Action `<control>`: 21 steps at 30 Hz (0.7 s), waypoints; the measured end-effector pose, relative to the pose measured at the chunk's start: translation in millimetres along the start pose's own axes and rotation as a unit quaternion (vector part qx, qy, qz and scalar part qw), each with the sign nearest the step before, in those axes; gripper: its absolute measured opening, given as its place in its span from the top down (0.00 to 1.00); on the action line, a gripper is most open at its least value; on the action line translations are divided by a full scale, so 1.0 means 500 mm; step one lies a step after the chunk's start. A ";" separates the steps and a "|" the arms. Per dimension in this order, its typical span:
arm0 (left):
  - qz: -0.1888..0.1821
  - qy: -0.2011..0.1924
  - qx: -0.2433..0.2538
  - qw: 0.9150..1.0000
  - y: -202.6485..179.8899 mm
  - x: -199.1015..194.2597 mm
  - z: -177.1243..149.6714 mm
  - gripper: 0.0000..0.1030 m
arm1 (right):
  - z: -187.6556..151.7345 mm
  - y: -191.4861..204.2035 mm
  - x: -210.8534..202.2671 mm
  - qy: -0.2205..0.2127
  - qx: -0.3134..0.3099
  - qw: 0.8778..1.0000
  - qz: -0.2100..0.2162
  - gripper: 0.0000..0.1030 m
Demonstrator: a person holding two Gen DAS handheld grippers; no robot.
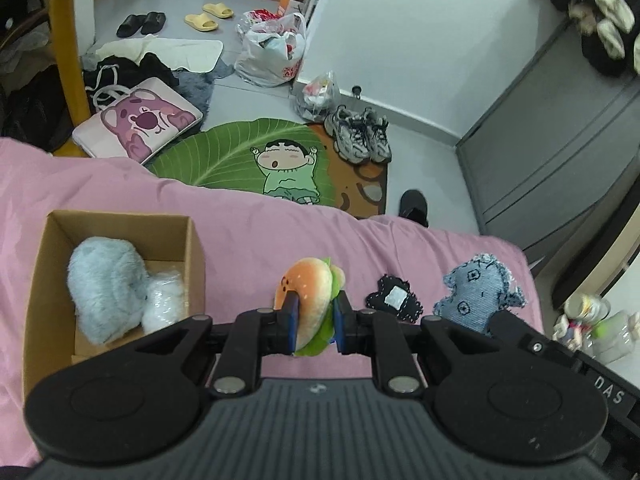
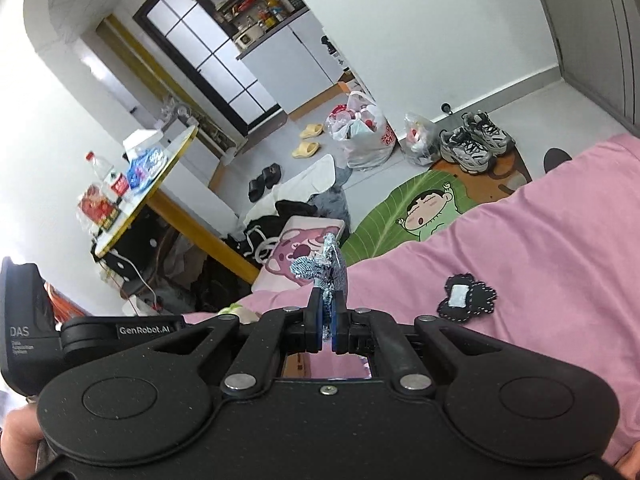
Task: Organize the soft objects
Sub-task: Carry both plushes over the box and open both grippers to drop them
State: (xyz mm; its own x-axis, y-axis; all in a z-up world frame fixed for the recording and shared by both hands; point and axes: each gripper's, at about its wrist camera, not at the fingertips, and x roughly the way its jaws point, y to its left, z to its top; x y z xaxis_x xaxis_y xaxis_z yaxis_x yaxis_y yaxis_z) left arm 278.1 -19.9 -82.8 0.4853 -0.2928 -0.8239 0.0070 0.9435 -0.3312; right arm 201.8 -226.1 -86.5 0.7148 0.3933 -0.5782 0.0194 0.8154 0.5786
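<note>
The left claw (image 1: 313, 322) is clenched on a burger plush (image 1: 310, 300), lifted above the pink bed (image 1: 240, 208), beside the cardboard box (image 1: 192, 248). The right claw (image 2: 327, 322) grips a denim toy (image 2: 320, 266) aloft; a black patch toy (image 2: 466, 294) lies on the bed.

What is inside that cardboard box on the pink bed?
The cardboard box holds a fluffy pale-blue plush and, beside it, a white fuzzy bundle. A strip of bare cardboard floor shows behind them; whatever lies beneath the two is covered.
</note>
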 end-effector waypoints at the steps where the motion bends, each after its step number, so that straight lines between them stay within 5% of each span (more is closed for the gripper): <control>1: -0.004 -0.003 -0.008 1.000 0.010 -0.007 0.001 0.84 | -0.002 0.014 -0.001 -0.001 -0.004 1.000 -0.002 0.96; 21: -0.021 -0.042 -0.069 0.996 0.187 -0.128 0.003 0.84 | -0.039 0.203 0.047 0.029 -0.056 0.997 0.032 0.96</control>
State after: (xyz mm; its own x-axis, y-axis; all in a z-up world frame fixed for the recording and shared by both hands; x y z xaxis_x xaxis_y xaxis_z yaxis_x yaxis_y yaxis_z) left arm 249.1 87.1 -60.3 0.5588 -0.3119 -0.7684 -0.0891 0.8986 -0.4296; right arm 206.7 -125.8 -52.5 0.6704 0.4669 -0.5766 -0.1055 0.8292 0.5488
